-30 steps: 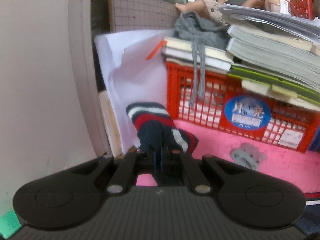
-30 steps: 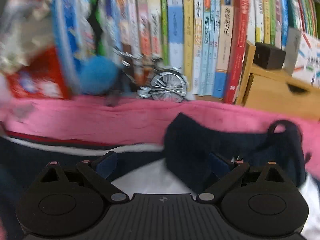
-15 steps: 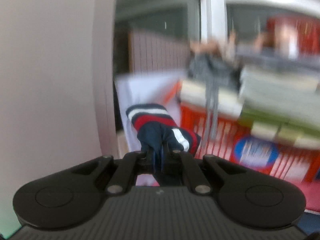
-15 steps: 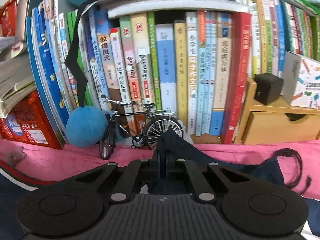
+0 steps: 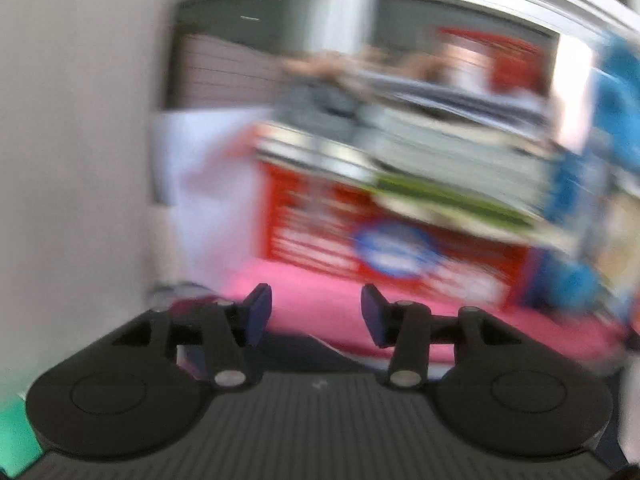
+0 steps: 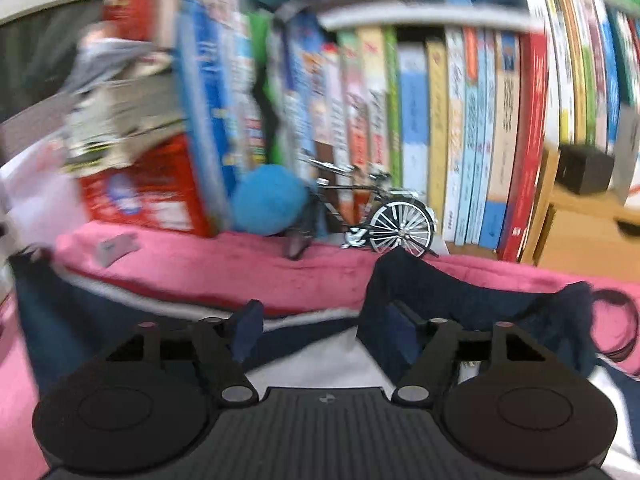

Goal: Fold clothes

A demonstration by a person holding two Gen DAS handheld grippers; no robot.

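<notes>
Clothing, a navy garment (image 6: 460,296) with white and red bands, lies on the pink cover (image 6: 240,268) below both tongs, in front of the red crate (image 5: 320,224) and the row of books (image 6: 460,132); left tongs (image 5: 316,312), which pinched a striped sleeve a second ago, now stand apart and are opening, nothing between them, view blurred; right tongs (image 6: 316,328), clamped on a navy fold half a second ago, are likewise opening, cloth lying beneath and a raised fold just beside the right finger, not gripped; judgement: both releases indicate one fold has been laid down; the garment looks only partly folded, so a fresh grip appears necessary.
</notes>
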